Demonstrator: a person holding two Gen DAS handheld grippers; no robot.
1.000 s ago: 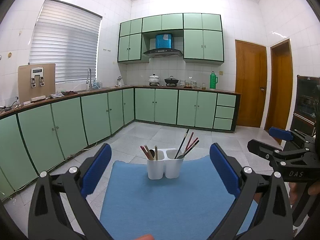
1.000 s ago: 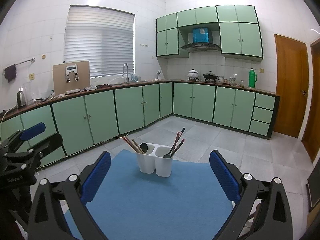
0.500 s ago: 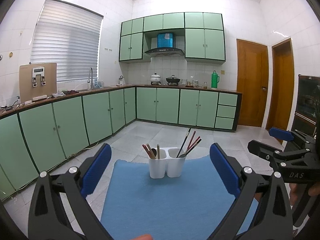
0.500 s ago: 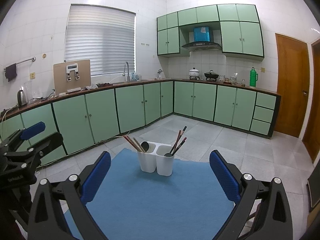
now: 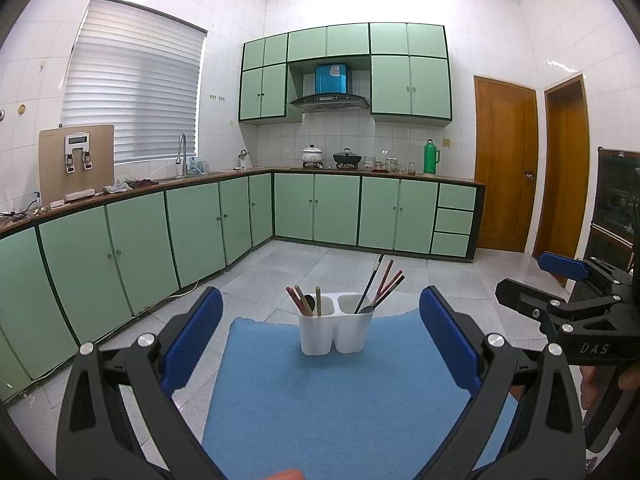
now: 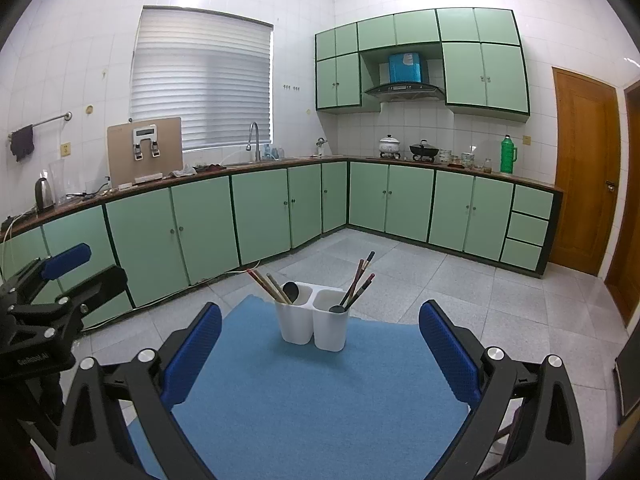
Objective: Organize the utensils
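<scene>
A: Utensil holder, white, two compartments, stood upright near the far edge of the blue mat. Position confirmed from the right wrist view as well.

B: Contents?

A: Left compartment held chopsticks leaning left, plus a dark spoon bowl-up. Right compartment held more chopsticks fanned to the right, one long dark one among them, and a second dark spoon with its bowl at the rim. Exact count of sticks could not be read.

B: And the grippers?

A: Left gripper hung above the near part of the mat, blue-padded fingers spread wide, nothing between them, holder framed in the gap. Right gripper likewise: fingers wide apart, empty, well short of the holder. Each gripper showed at the edge of the other's view.

B: Surroundings?

A: Mat covered the counter almost wholly. Beyond it, grey tiled floor, green cabinets in an L, two wooden doors at right.
</scene>
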